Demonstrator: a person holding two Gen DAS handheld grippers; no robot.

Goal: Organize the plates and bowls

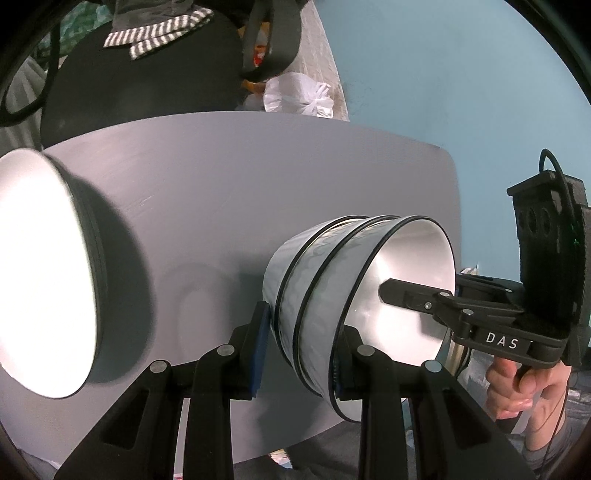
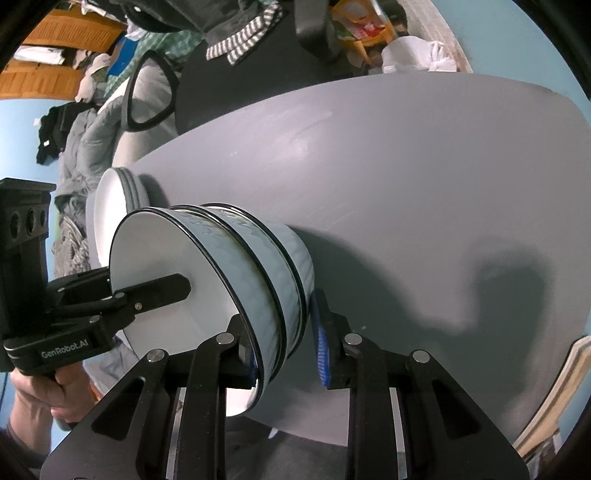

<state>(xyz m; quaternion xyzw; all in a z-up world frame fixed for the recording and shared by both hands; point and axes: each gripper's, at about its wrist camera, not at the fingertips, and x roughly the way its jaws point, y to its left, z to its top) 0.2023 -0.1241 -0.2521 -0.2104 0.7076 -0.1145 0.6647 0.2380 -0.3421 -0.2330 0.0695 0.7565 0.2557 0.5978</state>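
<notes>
Pale-blue bowl stack (image 1: pixel 314 295) between both tools

Left tongs (image 1: pixel 299 350) angled steeply down, fingers clamped across bowl stack (image 1: pixel 314 280) rim. Right tongs (image 2: pixel 284 343) same, clamped on opposite rim. Left hand (image 2: pixel 48 391) and right hand (image 1: pixel 517 387) wrap the handles.

The stacked bowls (image 1: pixel 314 291) are pale blue-grey outside with a faint wavy pattern and thin black rims, plain white inside, while the plates (image 1: pixel 44 273) at nine o'clock in the left wrist view are white with grey undersides. Both sit against a flat grey surface (image 1: pixel 258 177) with a light blue floor (image 1: pixel 443 74) beyond. Each gripper (image 1: pixel 299 354) is black with blue pads (image 2: pixel 322 354), and a grey-and-white striped cloth (image 1: pixel 159 33) lies at eleven o'clock.
</notes>
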